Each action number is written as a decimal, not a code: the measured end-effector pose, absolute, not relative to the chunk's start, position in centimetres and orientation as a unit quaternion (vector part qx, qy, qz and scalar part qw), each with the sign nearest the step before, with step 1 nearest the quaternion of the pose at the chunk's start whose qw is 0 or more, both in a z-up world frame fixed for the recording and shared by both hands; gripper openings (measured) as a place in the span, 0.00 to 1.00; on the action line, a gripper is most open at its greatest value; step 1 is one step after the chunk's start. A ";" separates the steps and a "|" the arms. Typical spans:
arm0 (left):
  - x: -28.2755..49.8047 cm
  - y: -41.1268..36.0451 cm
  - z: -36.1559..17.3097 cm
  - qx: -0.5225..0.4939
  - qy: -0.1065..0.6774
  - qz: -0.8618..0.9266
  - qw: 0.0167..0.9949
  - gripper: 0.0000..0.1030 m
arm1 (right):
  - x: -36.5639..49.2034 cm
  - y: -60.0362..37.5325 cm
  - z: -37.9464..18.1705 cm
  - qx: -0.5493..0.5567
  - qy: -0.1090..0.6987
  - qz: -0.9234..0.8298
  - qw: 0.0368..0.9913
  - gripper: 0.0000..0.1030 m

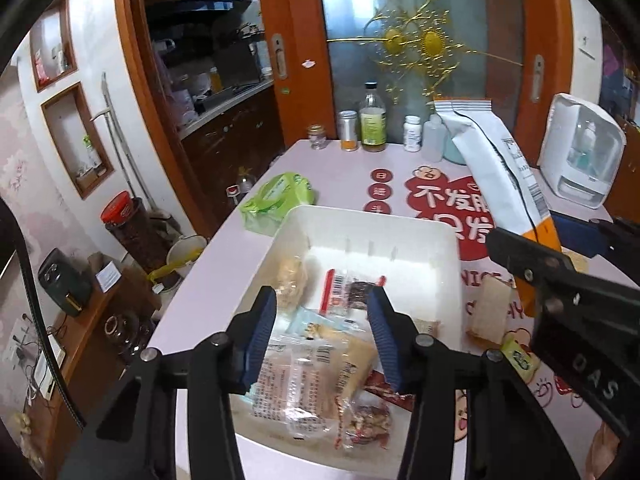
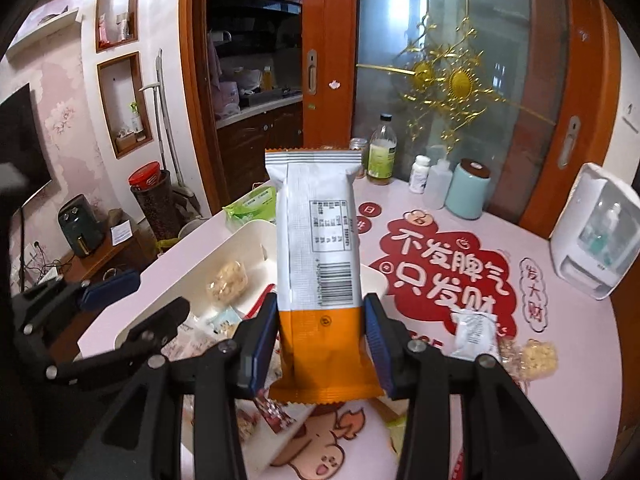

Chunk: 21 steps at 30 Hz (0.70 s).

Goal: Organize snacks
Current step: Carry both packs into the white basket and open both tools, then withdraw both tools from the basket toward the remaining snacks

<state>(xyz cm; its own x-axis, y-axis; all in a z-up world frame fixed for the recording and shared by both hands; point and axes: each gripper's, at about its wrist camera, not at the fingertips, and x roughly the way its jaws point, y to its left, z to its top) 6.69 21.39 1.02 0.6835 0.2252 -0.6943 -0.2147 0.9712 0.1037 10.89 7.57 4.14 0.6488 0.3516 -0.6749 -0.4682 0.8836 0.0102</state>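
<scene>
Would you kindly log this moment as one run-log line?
right gripper: shut on white-and-orange snack packet | left gripper: open, empty, above white bin | bin: several snacks inside

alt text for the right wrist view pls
The right gripper clamps the orange end of a white-and-orange snack packet, standing upright above a white bin of snacks on a pink table.

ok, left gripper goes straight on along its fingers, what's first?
Likely the snack packets piled in the white bin; the left gripper, empty, points down into it. Depth is unclear.
</scene>
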 end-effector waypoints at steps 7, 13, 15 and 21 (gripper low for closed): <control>8.0 23.7 -0.1 -0.013 0.392 0.142 0.909 0.51 | 12.9 10.2 1.9 -0.099 0.385 0.226 0.889 0.44; 7.9 25.9 -1.2 -0.055 0.405 0.150 0.900 0.85 | 13.7 10.0 0.2 -0.094 0.405 0.223 0.882 0.44; 7.8 26.3 -1.4 -0.066 0.408 0.146 0.899 0.85 | 13.7 9.8 -0.2 -0.093 0.409 0.221 0.880 0.44; 7.3 26.4 -1.6 -0.070 0.410 0.150 0.897 0.86 | 12.7 8.9 -0.9 -0.083 0.419 0.220 0.877 0.44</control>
